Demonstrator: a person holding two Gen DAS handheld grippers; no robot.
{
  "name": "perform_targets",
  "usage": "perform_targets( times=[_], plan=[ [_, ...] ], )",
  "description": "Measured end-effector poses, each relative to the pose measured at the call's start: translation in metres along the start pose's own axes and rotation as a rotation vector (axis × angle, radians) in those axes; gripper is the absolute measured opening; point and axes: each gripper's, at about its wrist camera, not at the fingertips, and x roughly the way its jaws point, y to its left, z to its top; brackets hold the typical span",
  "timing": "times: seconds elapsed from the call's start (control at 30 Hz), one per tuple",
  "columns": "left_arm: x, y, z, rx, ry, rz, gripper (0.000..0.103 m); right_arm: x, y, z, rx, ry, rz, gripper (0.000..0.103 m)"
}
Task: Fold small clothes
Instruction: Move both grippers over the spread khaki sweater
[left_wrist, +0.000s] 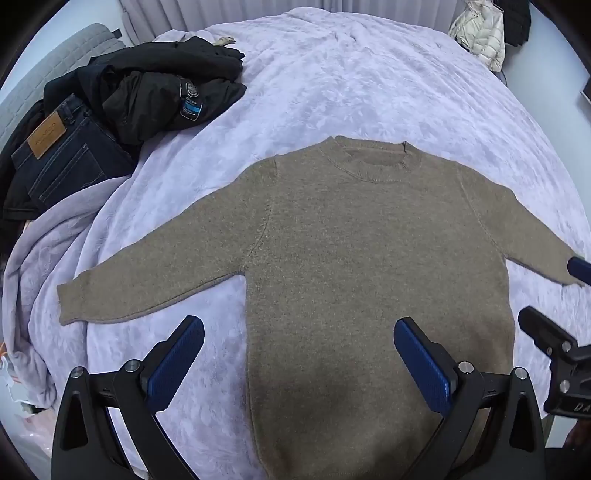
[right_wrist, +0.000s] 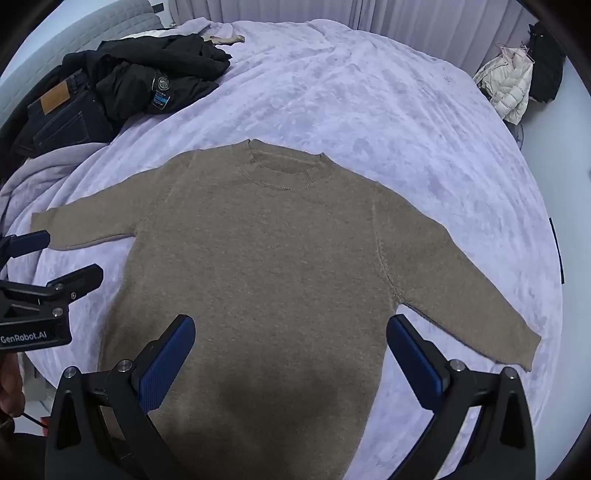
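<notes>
both jaws wide above sweater (left_wrist: 369, 258)

one sweater (left_wrist: 369, 258), two claws (left_wrist: 299, 365), one jeans (left_wrist: 66, 158)

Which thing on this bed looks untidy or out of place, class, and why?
The brown sweater lies flat with sleeves spread, nothing odd there. The heap of dark jacket and jeans at the blanket's far-left corner is crumpled, unfolded.

sweater (left_wrist: 369, 251): matt, fuzzy brown knit
bed cover (left_wrist: 351, 81): soft lilac plush
left claw pads (left_wrist: 177, 362): ribbed blue rubber
jeans (left_wrist: 70, 158): dark denim
</notes>
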Motion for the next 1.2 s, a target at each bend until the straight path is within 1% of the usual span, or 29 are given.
perform_targets(
  times=[0.1, 0.2, 0.33, 0.37, 0.4, 0.53, 0.63, 0.67, 0.73, 0.77, 0.87, 0.9, 1.03, 1.2],
  plan=[
    [-0.002, -0.003, -0.003, 0.003, -0.005, -0.003, 0.103, 0.000, 0.002, -0.002, -0.009, 0.012, -0.003, 0.103],
    [-0.003, -0.004, 0.004, 0.005, -0.013, -0.009, 0.103, -0.001, 0.002, -0.003, -0.014, 0.023, -0.014, 0.103],
    [-0.010, -0.010, 0.011, 0.017, -0.084, -0.010, 0.103, -0.006, 0.001, -0.001, -0.009, 0.012, -0.051, 0.103],
    [-0.013, -0.009, 0.004, 0.025, -0.092, -0.017, 0.103, -0.008, 0.000, -0.001, -0.004, 0.010, -0.067, 0.103],
    [-0.013, -0.010, 0.004, 0.031, -0.098, -0.024, 0.103, -0.010, 0.000, -0.002, 0.002, 0.009, -0.076, 0.103],
    [-0.007, -0.016, 0.008, 0.052, -0.074, -0.079, 0.103, -0.018, -0.003, -0.006, 0.036, 0.013, -0.102, 0.103],
    [-0.006, -0.019, 0.008, 0.068, -0.079, -0.112, 0.103, -0.026, -0.003, -0.009, 0.056, 0.010, -0.128, 0.103],
    [-0.010, -0.021, 0.003, 0.058, -0.096, -0.166, 0.103, -0.029, -0.002, -0.011, 0.061, 0.006, -0.140, 0.103],
    [-0.011, -0.023, 0.003, 0.069, -0.089, -0.188, 0.103, -0.036, 0.000, -0.015, 0.068, -0.004, -0.162, 0.103],
    [-0.010, -0.024, 0.003, 0.085, -0.083, -0.174, 0.103, -0.040, 0.001, -0.018, 0.075, -0.009, -0.175, 0.103],
    [-0.009, -0.026, 0.001, 0.113, -0.069, -0.166, 0.103, -0.048, 0.001, -0.024, 0.104, -0.017, -0.198, 0.103],
    [-0.008, -0.025, 0.000, 0.113, -0.059, -0.176, 0.103, -0.050, 0.001, -0.025, 0.117, -0.019, -0.202, 0.103],
    [-0.005, -0.021, -0.003, 0.109, -0.020, -0.195, 0.103, -0.057, -0.002, -0.033, 0.182, -0.015, -0.209, 0.103],
    [0.000, -0.024, -0.004, 0.107, 0.012, -0.184, 0.103, -0.065, -0.008, -0.044, 0.248, -0.021, -0.207, 0.103]
  ],
)
